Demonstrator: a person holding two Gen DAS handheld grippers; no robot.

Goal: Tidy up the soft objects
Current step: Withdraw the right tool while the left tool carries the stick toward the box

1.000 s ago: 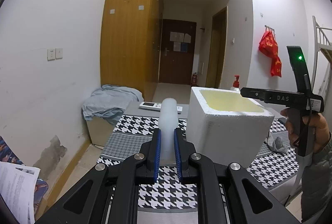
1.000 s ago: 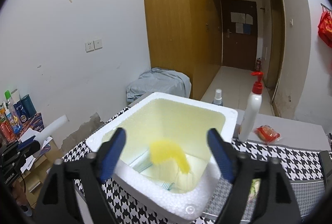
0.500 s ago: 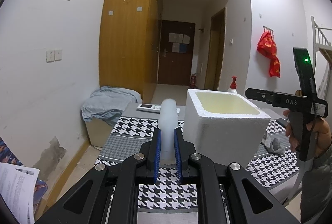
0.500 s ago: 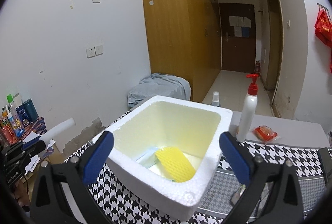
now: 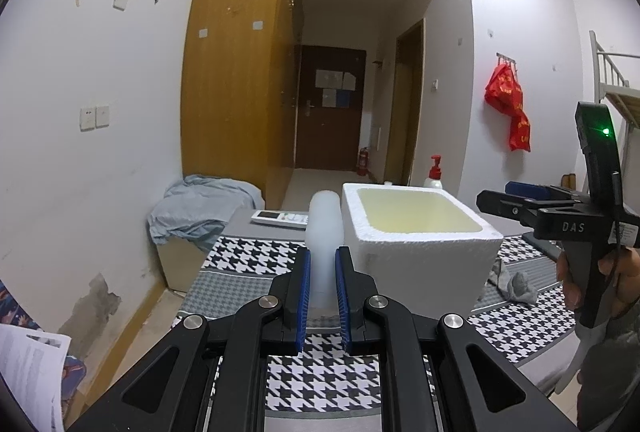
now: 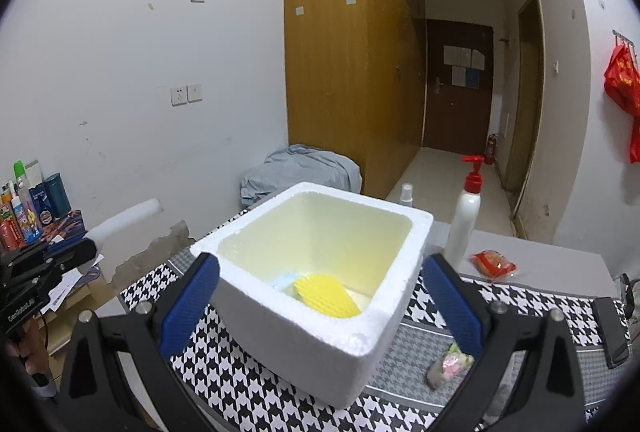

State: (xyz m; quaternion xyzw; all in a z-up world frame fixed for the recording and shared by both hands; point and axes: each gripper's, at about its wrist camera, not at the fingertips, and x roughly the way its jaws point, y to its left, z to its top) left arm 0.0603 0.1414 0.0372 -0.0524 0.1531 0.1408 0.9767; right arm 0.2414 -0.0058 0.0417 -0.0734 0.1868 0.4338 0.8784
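CHANGE: yellow honeycomb-textured soft pad point(image 6: 326, 295) released, now lying in white foam box point(image 6: 360, 336) | RIGHT hand-held gripper point(image 6: 320, 302): spread wide, empty, drawn back | LEFT hand-held gripper point(image 5: 322, 286): clamped on white foam cylinder point(image 5: 325, 228), judged next for the box, left of it above the tabletop point(image 5: 320, 376).

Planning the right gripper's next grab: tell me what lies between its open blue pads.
In the right wrist view, the white foam box fills the gap between the right gripper pads, with the yellow mesh sponge lying inside it.

A houndstooth-covered table point(image 6: 248, 384) carries a foam box point(image 6: 320, 348), pump bottle point(image 6: 462, 228) and red packet point(image 6: 494, 266).
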